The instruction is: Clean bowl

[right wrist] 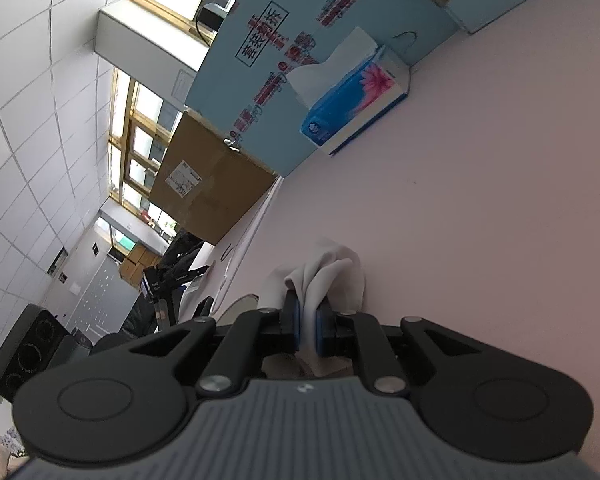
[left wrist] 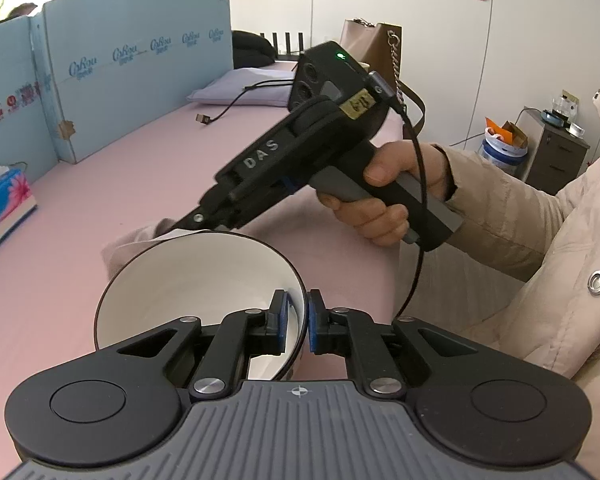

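The left gripper [left wrist: 297, 322] is closed on the wall of the bowl [left wrist: 188, 280], one blue pad inside the rim and one outside. By this grip the bowl is held tilted on its side above the pink table [left wrist: 140, 160], so that its opening is turned toward the right gripper. The right gripper [right wrist: 307, 330] is closed on a pale cloth [right wrist: 328, 272], a fold of which is pinched between the blue pads; the loose remainder is bunched ahead of them. In the left wrist view the right gripper's tip is brought to the far rim of the bowl, with the cloth lying just beyond that rim. This arrangement is judged to allow the cloth to be drawn across the inner surface while the bowl is steadied.

The bowl is white and smooth inside, with a thin dark edge along the rim. No residue can be made out on the visible interior. A tissue box [right wrist: 356, 92] is set well apart, against a blue board.
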`<state>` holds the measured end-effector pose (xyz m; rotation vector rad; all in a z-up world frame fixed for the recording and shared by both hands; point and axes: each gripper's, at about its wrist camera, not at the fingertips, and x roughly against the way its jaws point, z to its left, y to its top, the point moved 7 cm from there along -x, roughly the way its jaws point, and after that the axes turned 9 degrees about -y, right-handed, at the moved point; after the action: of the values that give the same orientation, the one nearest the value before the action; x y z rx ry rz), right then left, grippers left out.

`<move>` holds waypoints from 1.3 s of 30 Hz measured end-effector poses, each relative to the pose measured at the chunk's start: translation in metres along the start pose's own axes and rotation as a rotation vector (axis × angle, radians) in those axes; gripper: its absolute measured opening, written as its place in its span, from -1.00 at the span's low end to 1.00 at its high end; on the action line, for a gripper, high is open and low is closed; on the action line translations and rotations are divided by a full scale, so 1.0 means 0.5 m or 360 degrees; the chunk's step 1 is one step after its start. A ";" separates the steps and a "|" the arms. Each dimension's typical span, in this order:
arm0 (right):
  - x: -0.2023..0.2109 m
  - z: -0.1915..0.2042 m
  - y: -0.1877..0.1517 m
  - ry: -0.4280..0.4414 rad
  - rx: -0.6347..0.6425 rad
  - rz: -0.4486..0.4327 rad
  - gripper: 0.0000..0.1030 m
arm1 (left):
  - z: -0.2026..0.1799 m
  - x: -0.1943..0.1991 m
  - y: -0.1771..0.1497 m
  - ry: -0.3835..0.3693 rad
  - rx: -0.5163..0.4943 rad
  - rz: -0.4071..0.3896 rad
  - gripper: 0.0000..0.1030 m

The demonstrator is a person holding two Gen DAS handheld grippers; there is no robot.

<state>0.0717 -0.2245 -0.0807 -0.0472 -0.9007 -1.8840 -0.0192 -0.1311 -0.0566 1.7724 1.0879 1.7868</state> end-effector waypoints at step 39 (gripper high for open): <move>0.102 -0.002 -0.081 -0.0010 -0.0058 -0.0141 -0.76 | 0.015 0.008 0.016 0.0037 0.0080 -0.0155 -0.67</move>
<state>0.0144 -0.2557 -0.0836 -0.0356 -0.8856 -1.9833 -0.0107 -0.1313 -0.0489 1.7005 1.2173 1.7404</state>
